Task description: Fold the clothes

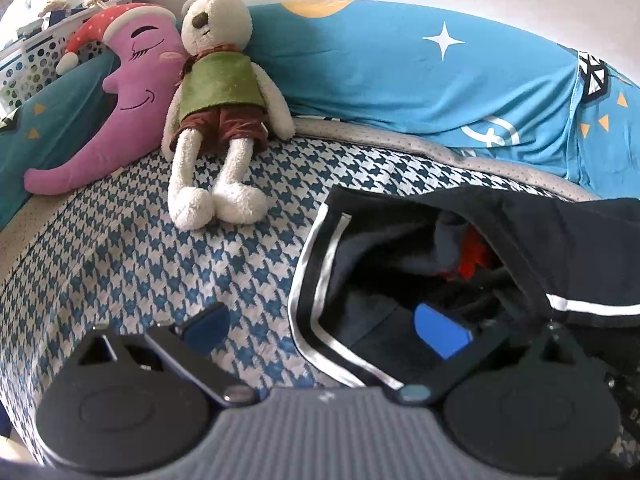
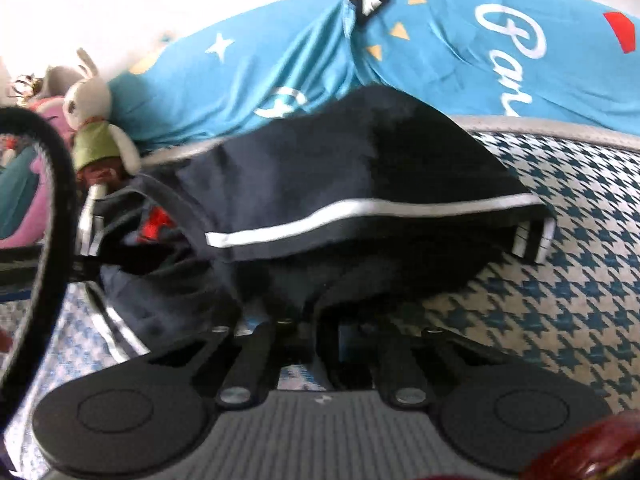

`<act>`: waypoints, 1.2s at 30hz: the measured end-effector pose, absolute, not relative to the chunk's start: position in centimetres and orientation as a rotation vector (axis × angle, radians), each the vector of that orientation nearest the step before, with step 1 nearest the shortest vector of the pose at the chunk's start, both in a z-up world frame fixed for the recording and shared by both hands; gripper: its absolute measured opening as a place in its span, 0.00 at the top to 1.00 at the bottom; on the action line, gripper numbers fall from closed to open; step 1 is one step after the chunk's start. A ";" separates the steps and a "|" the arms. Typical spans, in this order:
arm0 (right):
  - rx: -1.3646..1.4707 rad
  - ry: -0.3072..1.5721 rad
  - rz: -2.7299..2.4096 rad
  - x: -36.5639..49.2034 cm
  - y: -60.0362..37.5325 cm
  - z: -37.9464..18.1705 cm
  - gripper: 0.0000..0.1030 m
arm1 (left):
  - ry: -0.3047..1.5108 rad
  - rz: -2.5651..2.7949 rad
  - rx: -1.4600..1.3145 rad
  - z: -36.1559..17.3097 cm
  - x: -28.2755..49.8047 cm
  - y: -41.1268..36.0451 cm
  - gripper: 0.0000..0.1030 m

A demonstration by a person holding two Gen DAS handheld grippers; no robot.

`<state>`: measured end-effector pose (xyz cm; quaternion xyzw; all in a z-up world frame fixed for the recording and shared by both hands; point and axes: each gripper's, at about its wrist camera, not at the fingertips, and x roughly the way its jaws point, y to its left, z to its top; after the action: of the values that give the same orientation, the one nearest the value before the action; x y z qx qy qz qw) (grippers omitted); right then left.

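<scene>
- The left gripper (image 1: 324, 330) hangs low over the near part of the bed, its fingers spread wide apart: the left finger with its dark blue pad (image 1: 208, 328) sits over the houndstooth bedspread (image 1: 132, 256), while the right finger's bright blue pad (image 1: 440, 330) lies on or just over the dark cloth, and nothing is pinched between them.
- The right gripper (image 2: 298, 332) has its fingers drawn close together on a fold of the dark garment (image 2: 360, 168); the fabric bunches straight into the jaws and hides the fingertips.
- The garment, dark navy with white stripe trim (image 1: 312, 280), lies on the right half of the bedspread as the left wrist view shows it, near the bed's front edge. Part of it is lifted and arched into a hollow, with a small red patch (image 1: 474, 260) showing inside.
- In the right wrist view the same cloth humps up just beyond the fingers, one white stripe (image 2: 360, 212) running across it.
- Farther back, a plush rabbit (image 1: 218, 92) in a green vest lies on the bedspread, head toward the far edge.
- Touching its left side is a pink moon-shaped cushion (image 1: 128, 92).
- Along the far edge stretches a blue pillow (image 1: 400, 72) with a white star.
- At the far left corner stands a white perforated basket (image 1: 36, 60).
</scene>
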<state>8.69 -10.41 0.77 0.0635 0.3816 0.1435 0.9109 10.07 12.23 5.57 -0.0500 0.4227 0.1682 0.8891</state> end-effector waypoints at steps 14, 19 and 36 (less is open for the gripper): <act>0.176 0.642 0.436 2.2 -10.8 7.7 0.90 | 0.912 0.312 -0.063 5.5 7.5 10.1 0.00; 0.171 0.622 0.487 -1.3 -11.0 8.8 0.90 | 0.902 0.318 -0.037 5.4 6.0 9.3 0.00; 0.118 0.677 0.603 -4.8 -12.2 8.5 0.83 | 0.887 0.363 -0.068 5.9 4.0 10.2 0.00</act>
<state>-4.84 -12.19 8.49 0.0569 0.3268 0.2912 0.8973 4.01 10.18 5.94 -0.0329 0.4264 0.1747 0.8869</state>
